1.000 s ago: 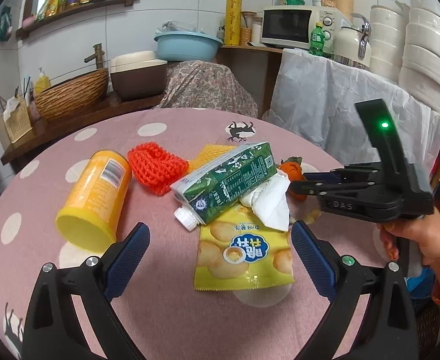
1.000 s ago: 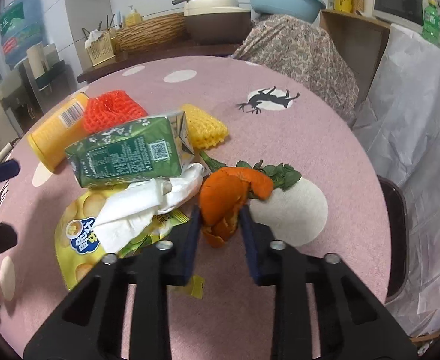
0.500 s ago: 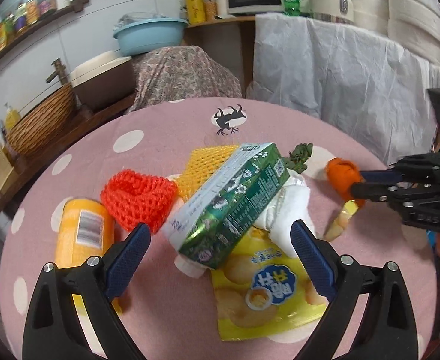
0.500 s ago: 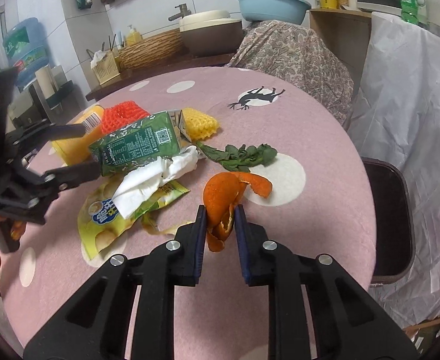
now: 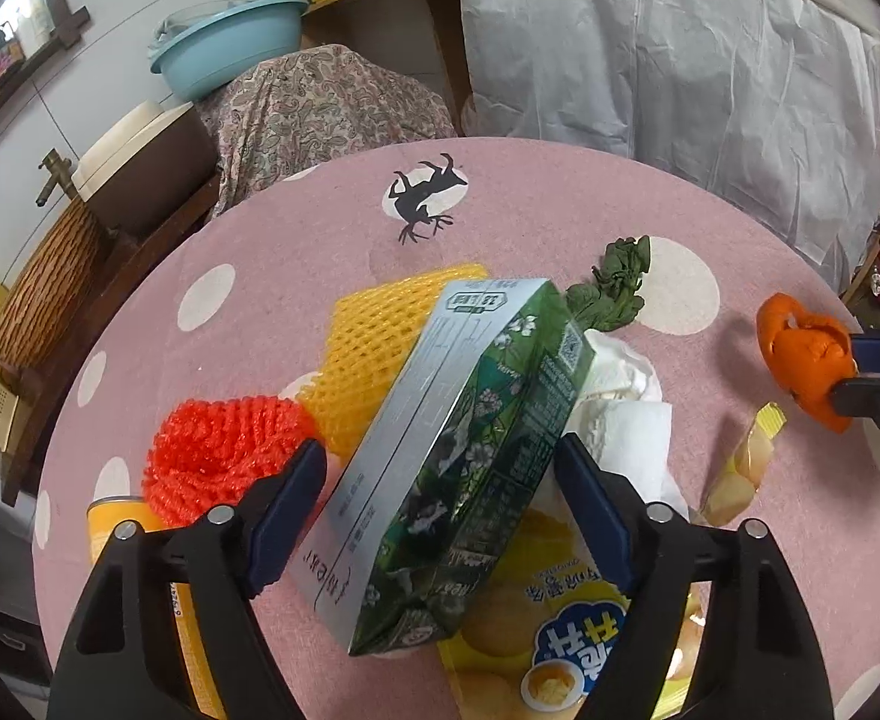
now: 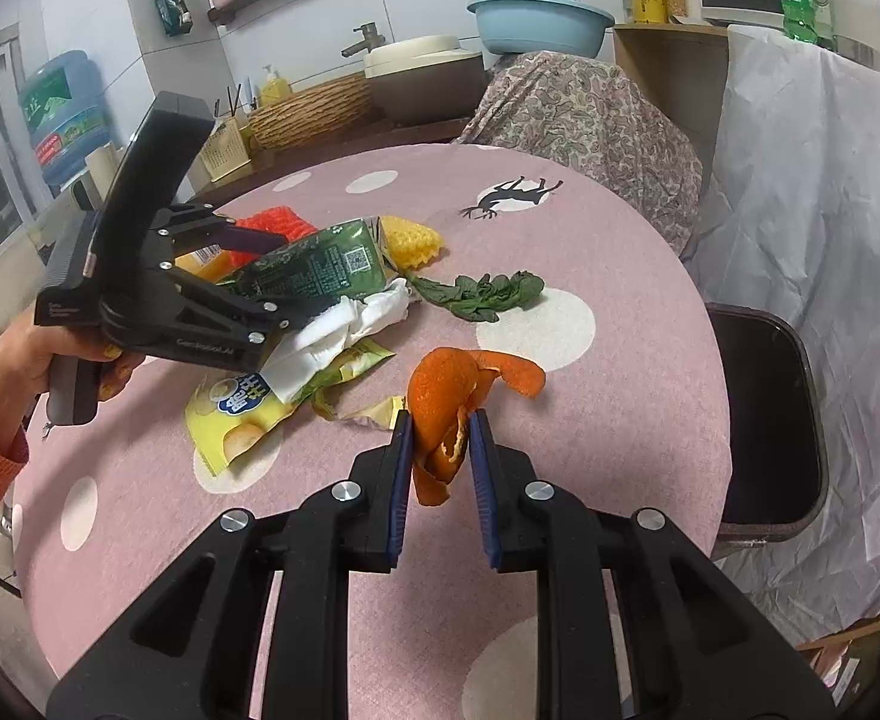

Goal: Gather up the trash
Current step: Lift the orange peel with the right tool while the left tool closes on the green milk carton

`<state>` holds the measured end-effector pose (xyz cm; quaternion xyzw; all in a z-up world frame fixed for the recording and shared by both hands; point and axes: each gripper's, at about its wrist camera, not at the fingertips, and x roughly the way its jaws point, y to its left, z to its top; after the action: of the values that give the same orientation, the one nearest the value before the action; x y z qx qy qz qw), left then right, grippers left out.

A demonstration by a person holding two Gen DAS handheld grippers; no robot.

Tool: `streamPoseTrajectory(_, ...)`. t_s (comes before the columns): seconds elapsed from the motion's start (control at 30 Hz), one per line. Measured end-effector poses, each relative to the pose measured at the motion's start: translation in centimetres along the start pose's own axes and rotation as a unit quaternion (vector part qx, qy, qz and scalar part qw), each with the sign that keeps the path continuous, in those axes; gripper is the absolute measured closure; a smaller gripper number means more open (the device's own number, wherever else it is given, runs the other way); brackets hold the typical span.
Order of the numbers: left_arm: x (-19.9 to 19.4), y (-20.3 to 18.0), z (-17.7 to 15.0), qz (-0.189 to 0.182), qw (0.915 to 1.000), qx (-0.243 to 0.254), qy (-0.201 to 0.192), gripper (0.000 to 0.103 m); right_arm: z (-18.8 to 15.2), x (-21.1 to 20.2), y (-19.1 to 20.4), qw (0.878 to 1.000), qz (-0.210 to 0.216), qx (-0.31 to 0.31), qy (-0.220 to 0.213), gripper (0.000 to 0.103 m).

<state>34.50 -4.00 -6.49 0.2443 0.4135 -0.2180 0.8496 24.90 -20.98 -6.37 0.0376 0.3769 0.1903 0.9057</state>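
Observation:
My left gripper (image 5: 440, 471) straddles a green milk carton (image 5: 470, 438), fingers on either side; whether the pads touch it is unclear. The carton also shows in the right wrist view (image 6: 314, 267), with the left gripper (image 6: 260, 312) around it. My right gripper (image 6: 439, 444) is shut on an orange peel (image 6: 449, 402) and holds it above the pink table (image 6: 590, 228); the peel also shows at the right edge of the left wrist view (image 5: 806, 360). A white tissue (image 5: 620, 396), a yellow snack bag (image 5: 566, 648) and wilted greens (image 6: 482, 294) lie by the carton.
A red foam net (image 5: 224, 450), a yellow foam net (image 5: 374, 348) and a yellow can (image 5: 140, 528) lie left of the carton. A dark bin (image 6: 764, 414) stands off the table's right edge, against white plastic sheeting (image 6: 830, 210). A yellow scrap (image 5: 746, 462) lies near the peel.
My left gripper has moved forward over the carton, and its fingers have narrowed around it. My right gripper has lifted the peel and pulled it back to the right.

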Motion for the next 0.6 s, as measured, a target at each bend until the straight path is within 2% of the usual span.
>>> streamPoseTrajectory(0.4,-0.2,-0.7,-0.2,0.017,0.9998,0.009,-0.006,0.036,-0.8,-0.1,-0.2,1.000,0.011,0.017,-0.003,0.083)
streamPoseTrajectory(0.6,-0.8,-0.3,-0.7,0.015,0.9996,-0.019,-0.017,0.040,-1.1,-0.2,0.0,1.000,0.010,0.013,-0.006,0.083)
